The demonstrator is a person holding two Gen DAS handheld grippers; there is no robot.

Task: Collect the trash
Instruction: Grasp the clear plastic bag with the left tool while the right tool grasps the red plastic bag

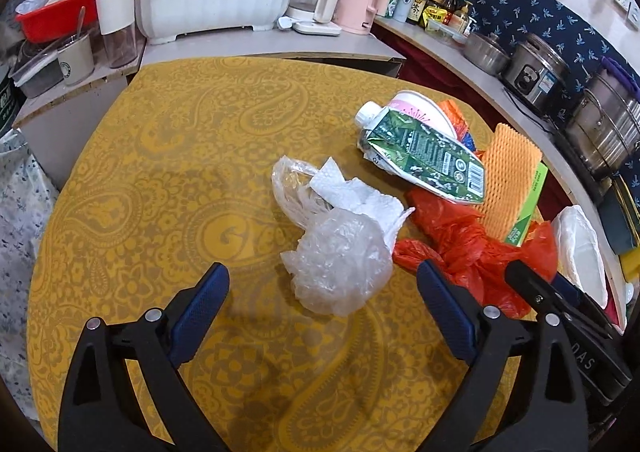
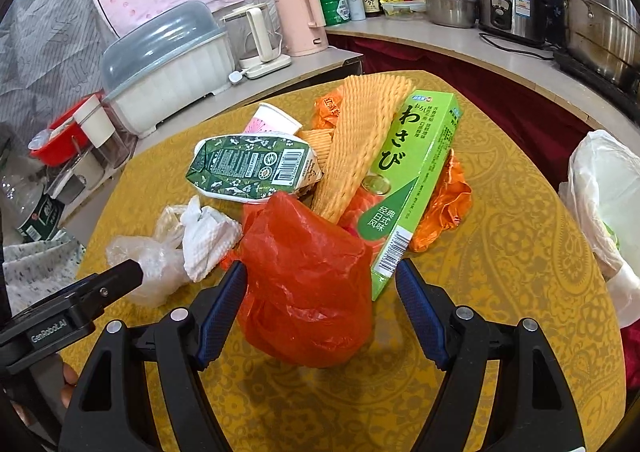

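On the yellow desk (image 2: 500, 212), the right tongs (image 2: 320, 272) gape around the red plastic bag (image 2: 308, 272) at lower centre, seemingly not yet pinching it, while the left tongs (image 1: 320, 280), wide and empty, face the clear crumpled bag (image 1: 340, 260).

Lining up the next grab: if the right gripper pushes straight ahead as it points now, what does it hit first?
Most likely the red plastic bag, which sits between the right gripper's open jaws. The green wasabi box lies just beyond; depth is hard to judge.
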